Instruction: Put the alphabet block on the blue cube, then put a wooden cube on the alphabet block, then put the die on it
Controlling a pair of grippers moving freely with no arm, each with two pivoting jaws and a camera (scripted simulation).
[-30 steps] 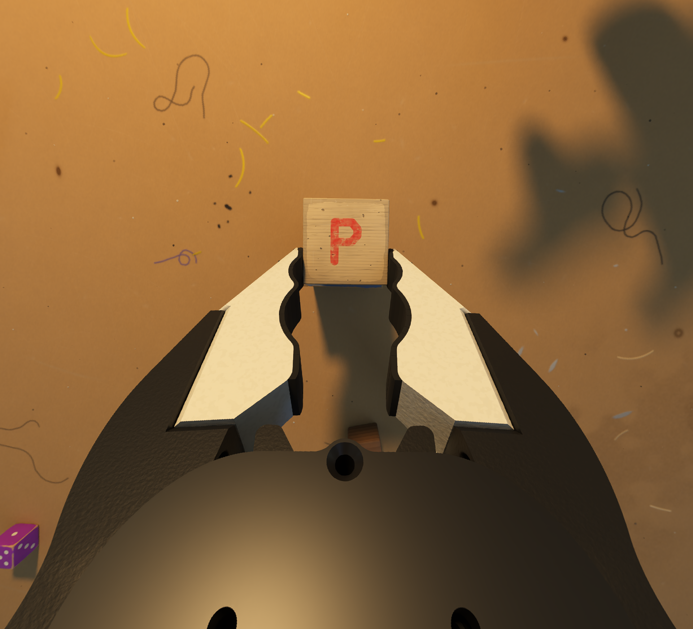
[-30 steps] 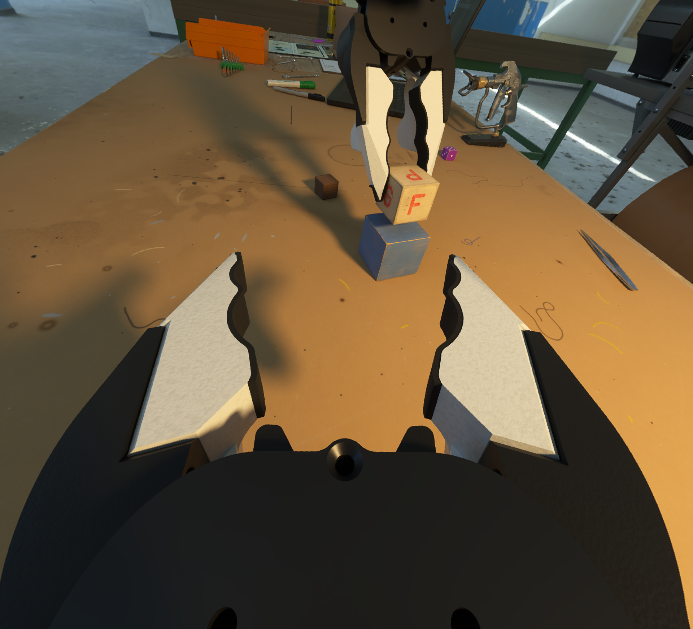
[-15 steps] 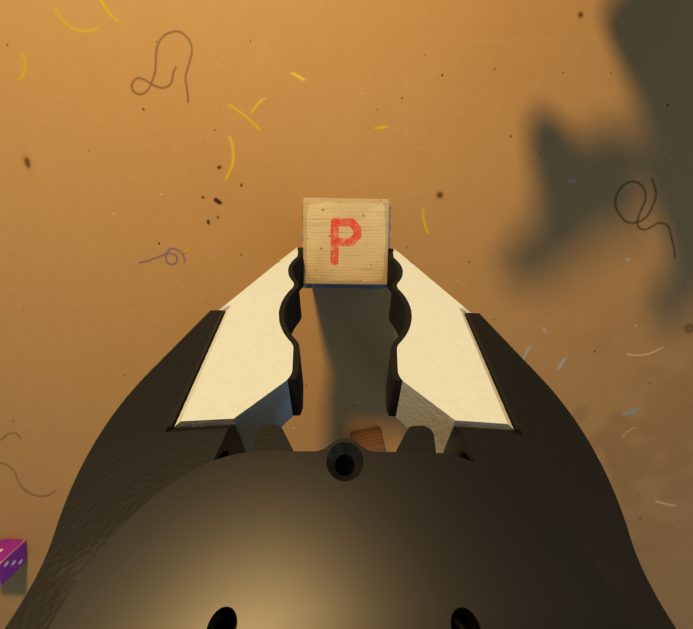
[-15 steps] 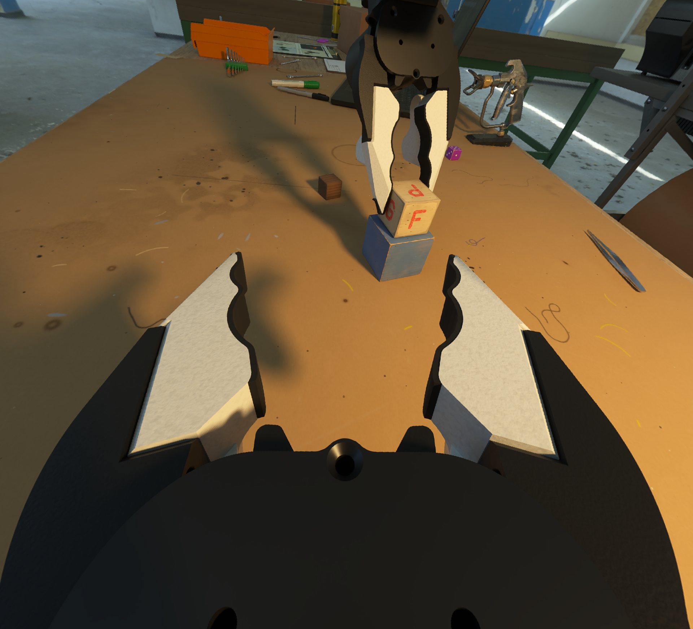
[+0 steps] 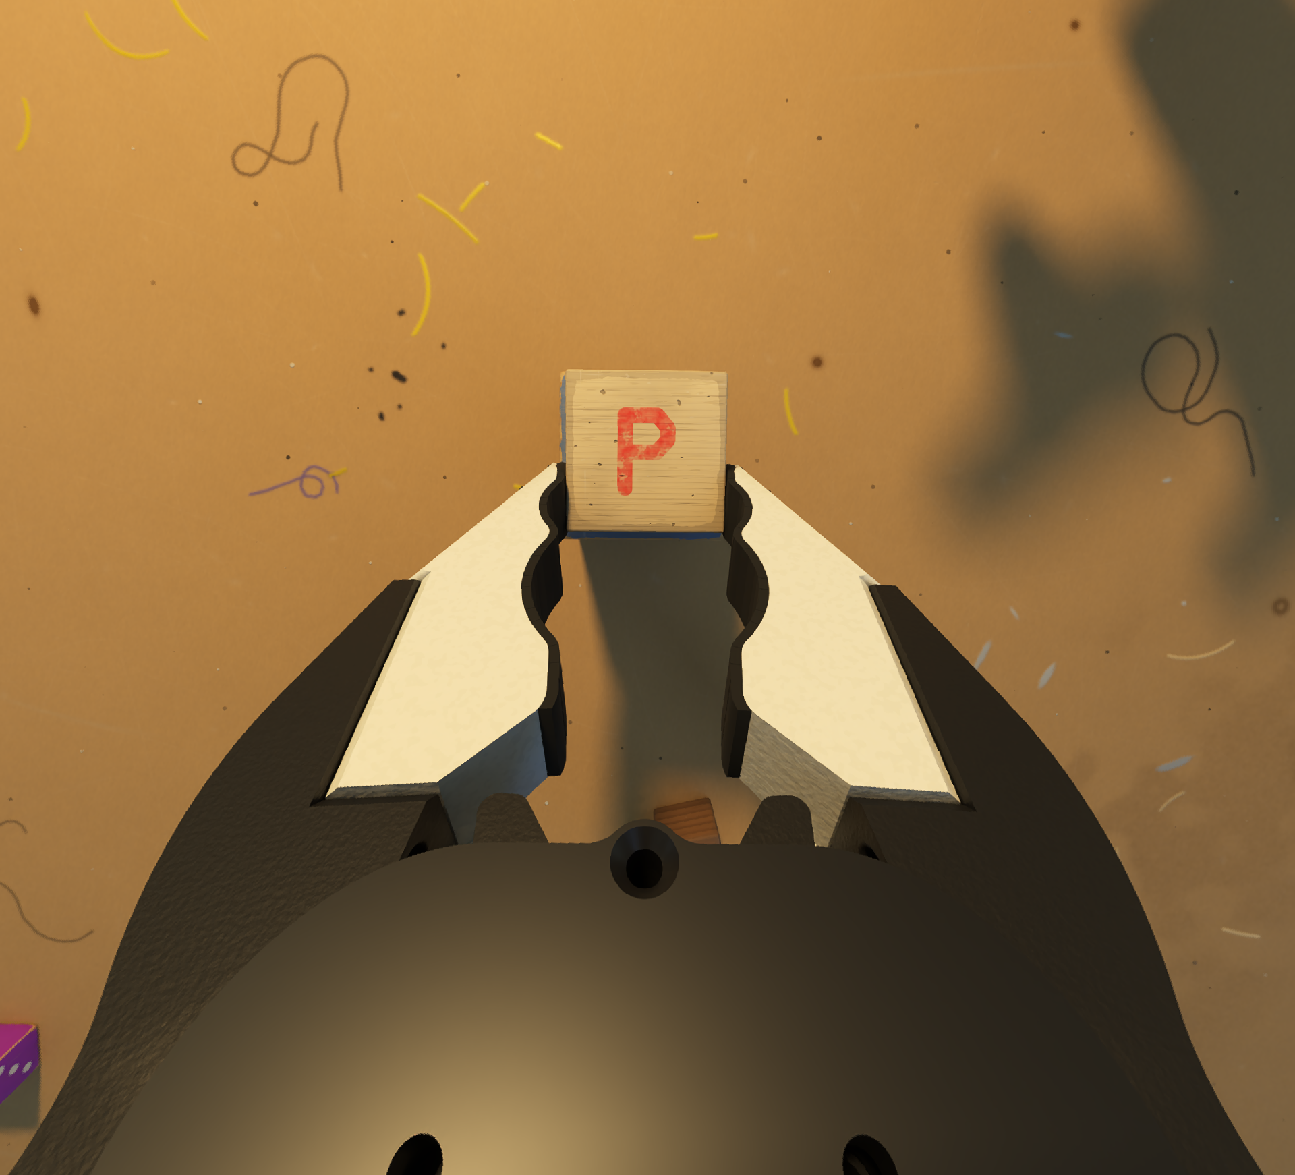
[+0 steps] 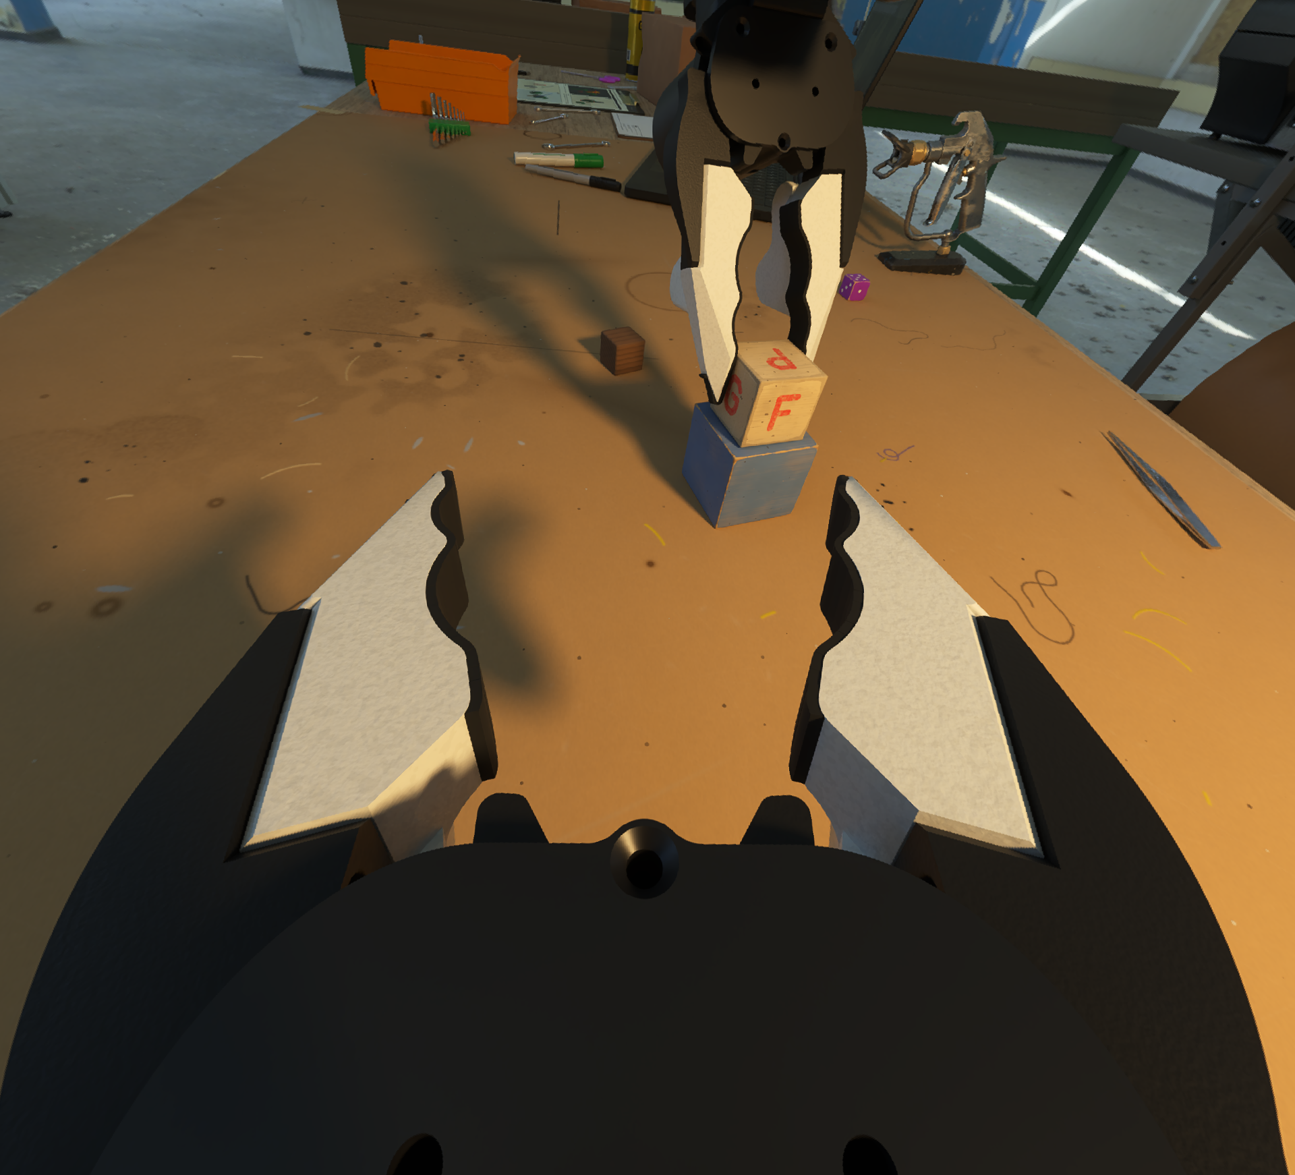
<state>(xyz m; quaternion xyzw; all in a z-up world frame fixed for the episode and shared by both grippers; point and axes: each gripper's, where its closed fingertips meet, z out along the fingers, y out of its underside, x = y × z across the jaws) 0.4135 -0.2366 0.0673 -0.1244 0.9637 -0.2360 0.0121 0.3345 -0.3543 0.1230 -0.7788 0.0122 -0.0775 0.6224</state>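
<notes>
The alphabet block (image 6: 771,395) sits on the blue cube (image 6: 750,479), bottom face down on its top as far as I can tell, set a little toward one edge. My left fingers (image 5: 643,500) grip it by two opposite sides, pointing straight down. From above, only thin slivers of blue show along two of the block's edges. So I judge the first step is all but done: the block is placed but not let go. Next I need to spread those fingers evenly and lift straight up, so neither pad drags the block sideways. My right fingers (image 6: 643,489) hang wide apart and empty, near the stack, low over the tabletop (image 6: 350,510). The small wooden cube (image 6: 621,351) lies just beyond the stack, the purple die (image 6: 854,287) farther back; the wooden cube comes next.
</notes>
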